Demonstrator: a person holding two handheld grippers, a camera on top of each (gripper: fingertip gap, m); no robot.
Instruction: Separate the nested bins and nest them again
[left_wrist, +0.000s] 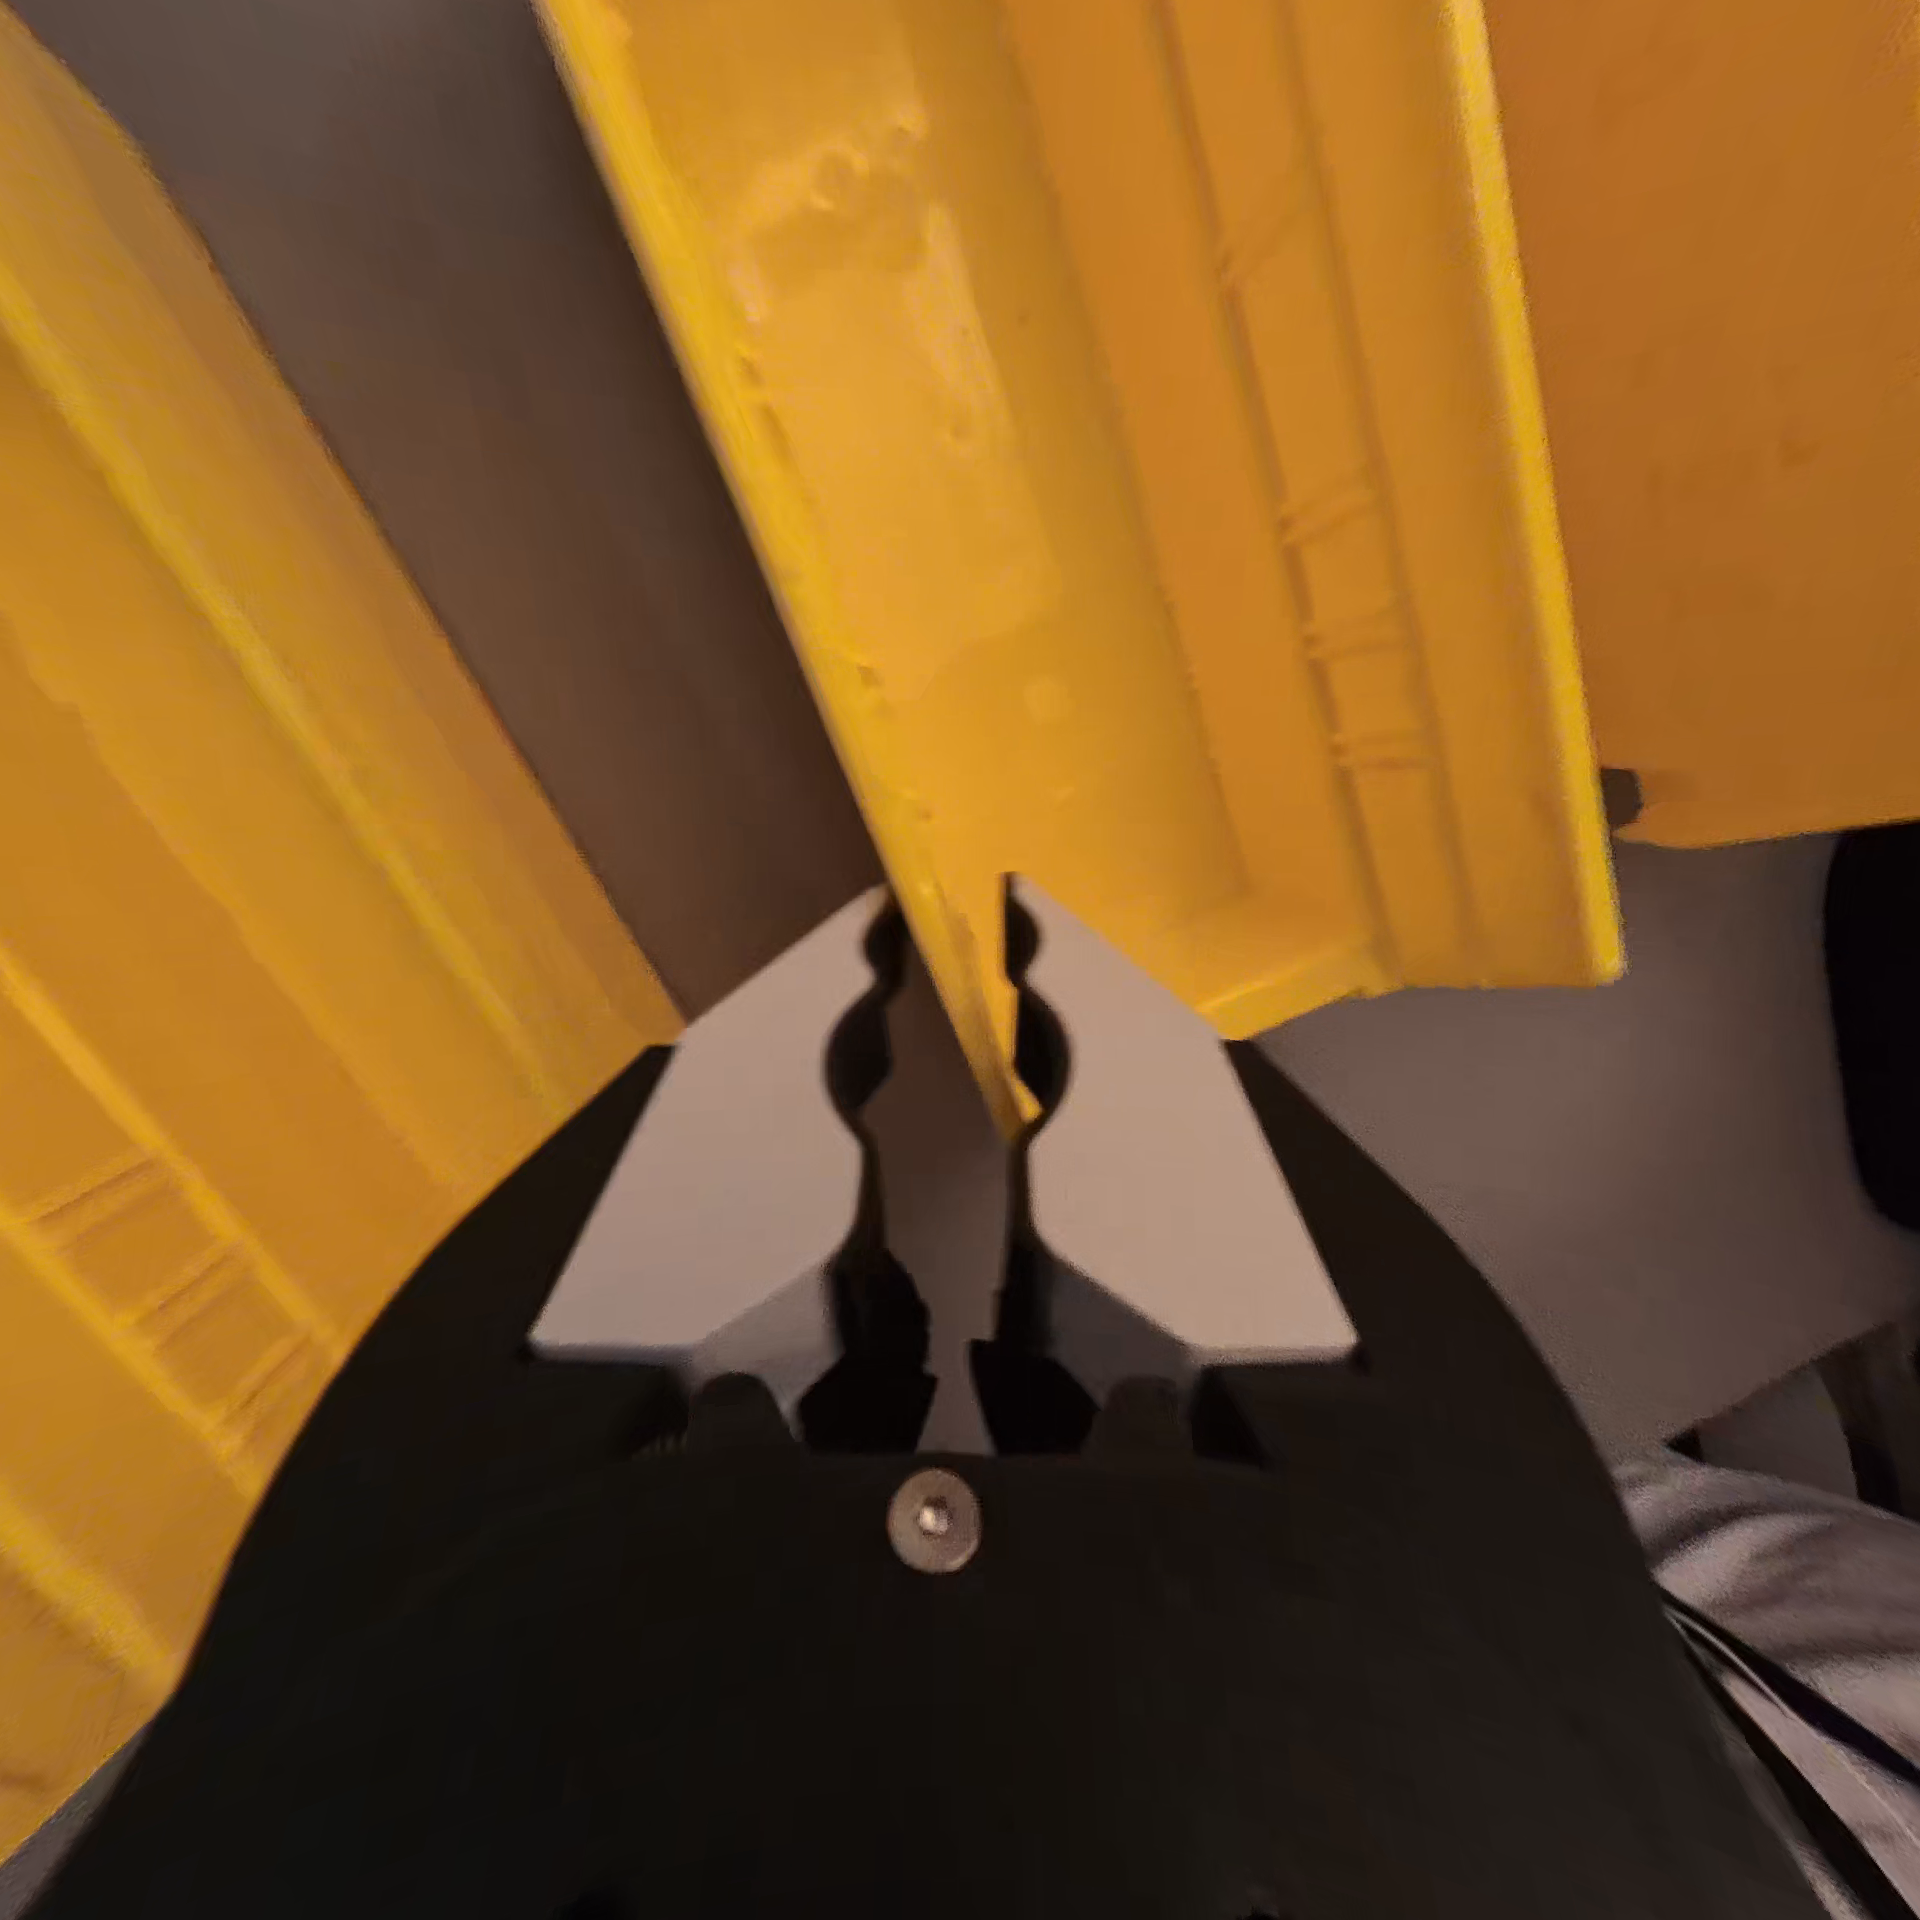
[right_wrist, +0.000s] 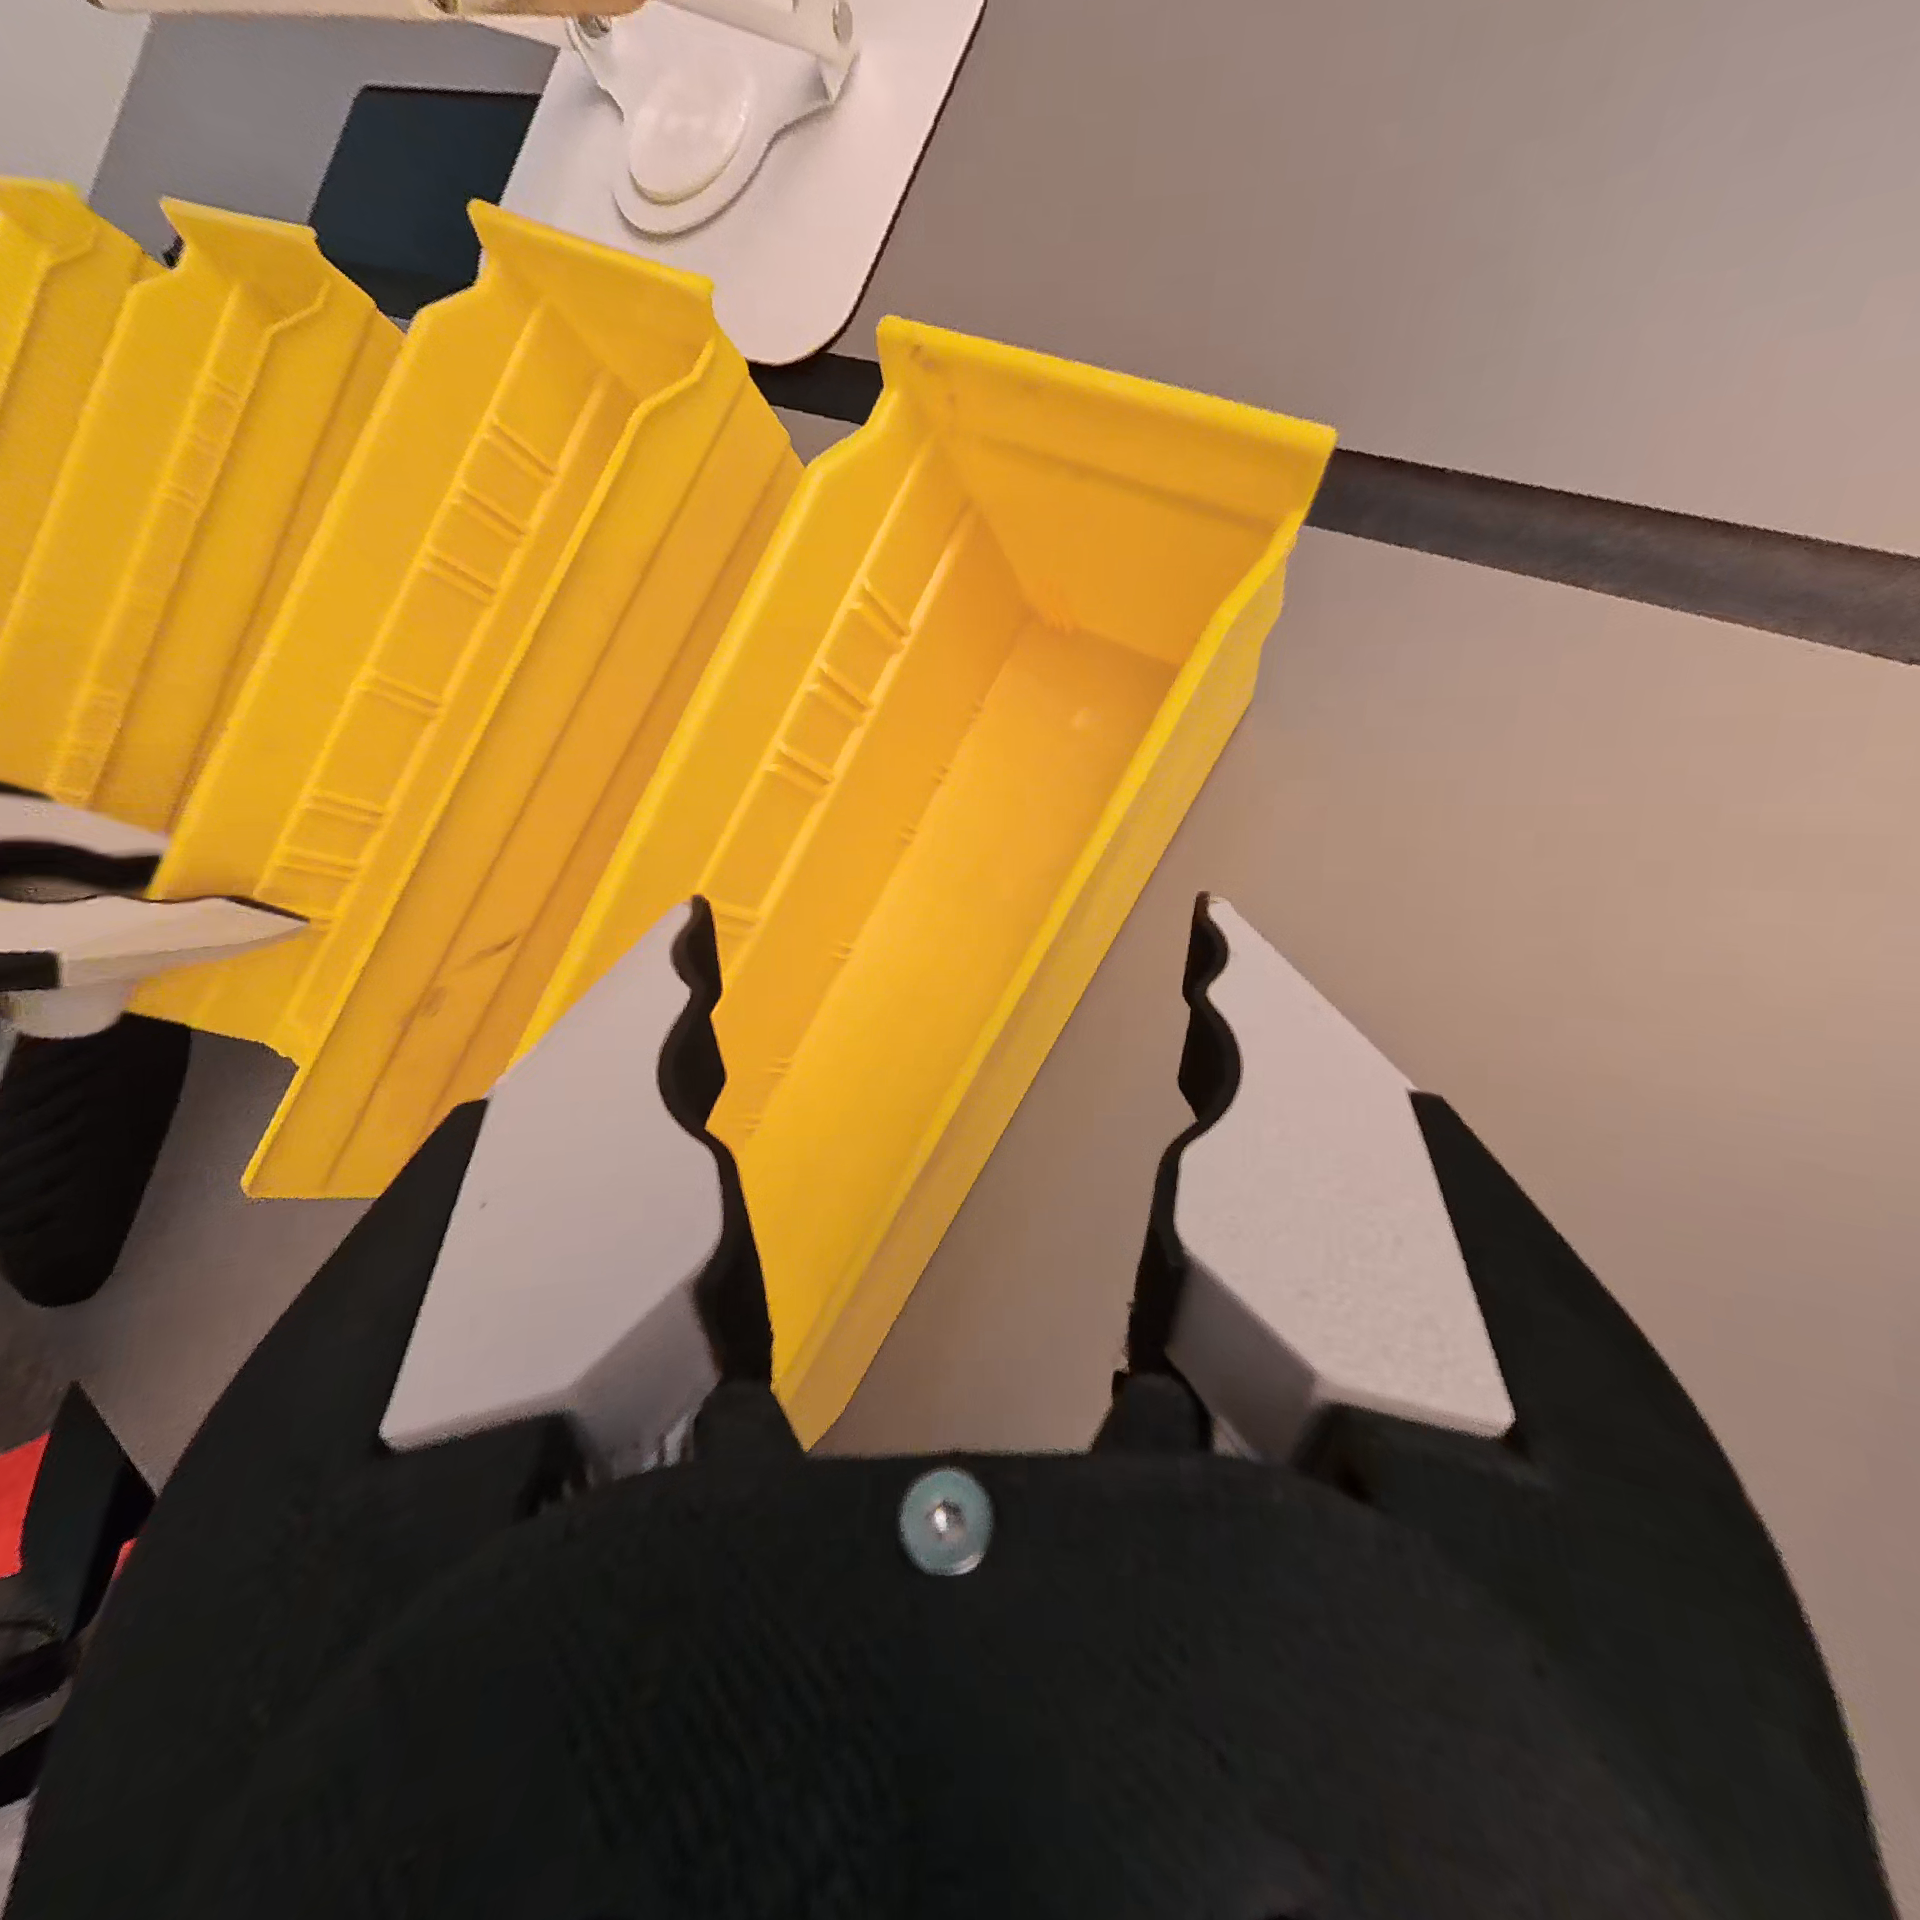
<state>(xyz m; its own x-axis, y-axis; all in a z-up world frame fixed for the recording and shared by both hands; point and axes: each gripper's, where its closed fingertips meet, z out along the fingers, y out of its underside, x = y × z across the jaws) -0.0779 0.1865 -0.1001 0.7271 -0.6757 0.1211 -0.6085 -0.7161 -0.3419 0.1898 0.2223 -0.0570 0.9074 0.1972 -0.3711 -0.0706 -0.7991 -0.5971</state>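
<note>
Several yellow bins lie side by side on the grey table (right_wrist: 1558, 935). My left gripper (left_wrist: 948, 894) is shut on the thin side wall of one yellow bin (left_wrist: 1143, 520); the wall's edge runs between both pads. It also shows at the far left of the right wrist view (right_wrist: 156, 914), pinching the bin (right_wrist: 499, 675) second from the right. My right gripper (right_wrist: 951, 904) is open astride the right wall of the rightmost bin (right_wrist: 1039, 727). One finger is inside the bin, the other is over the table, and the pads do not press on the wall.
More yellow bins lie to the left (right_wrist: 208, 468) (left_wrist: 208, 831). A white plate with a bracket (right_wrist: 748, 156) and a dark screen (right_wrist: 416, 177) are at the back. A dark strip (right_wrist: 1558, 540) crosses the table. Grey cloth (left_wrist: 1766, 1558) hangs at the lower right.
</note>
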